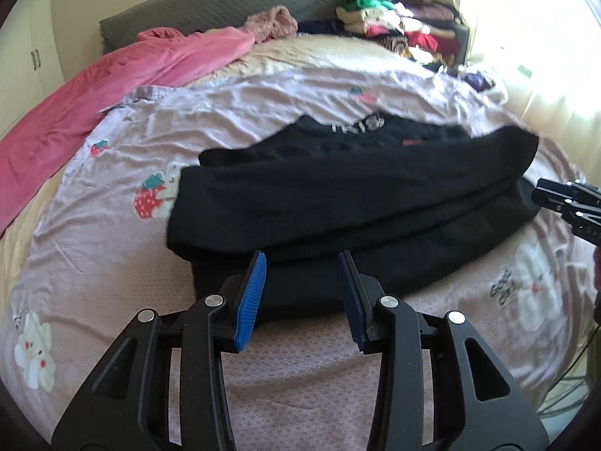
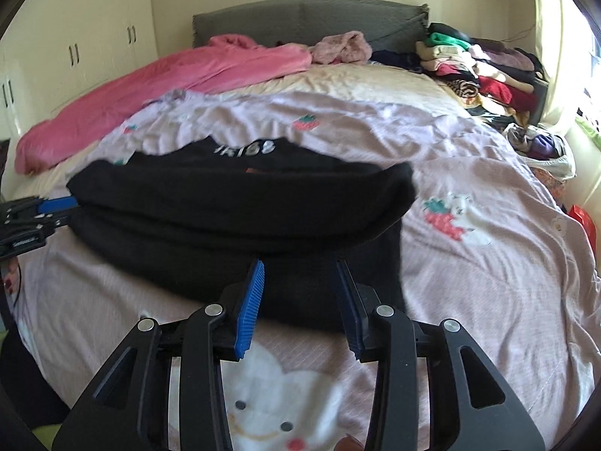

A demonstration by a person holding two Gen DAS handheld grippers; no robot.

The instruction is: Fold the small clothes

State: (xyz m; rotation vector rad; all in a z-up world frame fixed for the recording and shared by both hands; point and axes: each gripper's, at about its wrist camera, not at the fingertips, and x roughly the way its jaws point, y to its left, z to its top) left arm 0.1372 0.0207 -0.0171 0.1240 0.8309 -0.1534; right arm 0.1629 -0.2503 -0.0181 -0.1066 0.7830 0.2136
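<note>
Two grippers with blue-padded fingers point at a black garment point(image 1: 349, 195) lying folded in layers across a lilac bedspread point(image 1: 285, 368) printed with strawberries and white animals. The left gripper point(image 1: 302, 297) has its jaws spread, empty, just at the garment's near edge. The right gripper point(image 2: 298, 300) is likewise spread and empty at the near edge on its side. White lettering shows on the garment's far layer. A pink blanket point(image 1: 124, 75) runs along the bed's left side, toward a grey headboard point(image 1: 210, 11). A heap of folded clothes point(image 2: 480, 67) sits at the far right corner. Nearer the window, what looks like a white basket or bag point(image 2: 544, 154) holds purple and grey fabric; its exact form is unclear.
</note>
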